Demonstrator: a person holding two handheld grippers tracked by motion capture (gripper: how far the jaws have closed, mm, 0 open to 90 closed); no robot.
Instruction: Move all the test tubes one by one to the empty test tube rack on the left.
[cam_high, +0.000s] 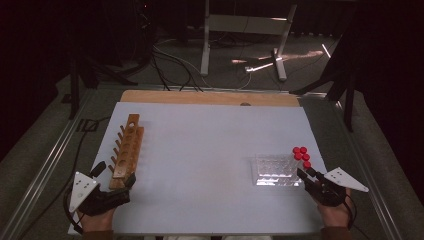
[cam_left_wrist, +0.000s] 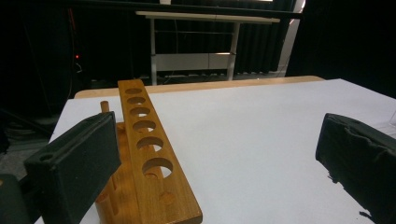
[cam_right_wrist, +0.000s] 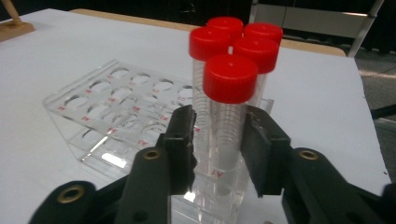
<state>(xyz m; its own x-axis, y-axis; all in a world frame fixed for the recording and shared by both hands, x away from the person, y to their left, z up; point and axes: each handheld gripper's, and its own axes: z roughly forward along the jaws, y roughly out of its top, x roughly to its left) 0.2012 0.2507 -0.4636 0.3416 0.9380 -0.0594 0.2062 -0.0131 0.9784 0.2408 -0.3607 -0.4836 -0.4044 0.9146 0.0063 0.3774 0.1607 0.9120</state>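
A clear plastic tube rack (cam_high: 274, 170) stands at the right of the white table (cam_high: 210, 145). Several red-capped clear tubes (cam_high: 302, 155) stand upright in its right end. My right gripper (cam_high: 306, 173) reaches in from the near right. In the right gripper view its jaws sit against both sides of the nearest red-capped tube (cam_right_wrist: 229, 121), just below the cap, and the right gripper (cam_right_wrist: 219, 137) is shut on it. A wooden tube rack (cam_high: 127, 150) with a row of empty holes lies at the left. My left gripper (cam_high: 116, 174) stands open at its near end, the wooden rack (cam_left_wrist: 149, 154) beside its left jaw.
A wooden board edge (cam_high: 210, 97) runs along the table's far side. Beyond it are floor cables and a metal desk frame (cam_high: 245, 30). The clear rack's (cam_right_wrist: 116, 107) left holes hold no tubes. A person's hands hold both grippers at the near edge.
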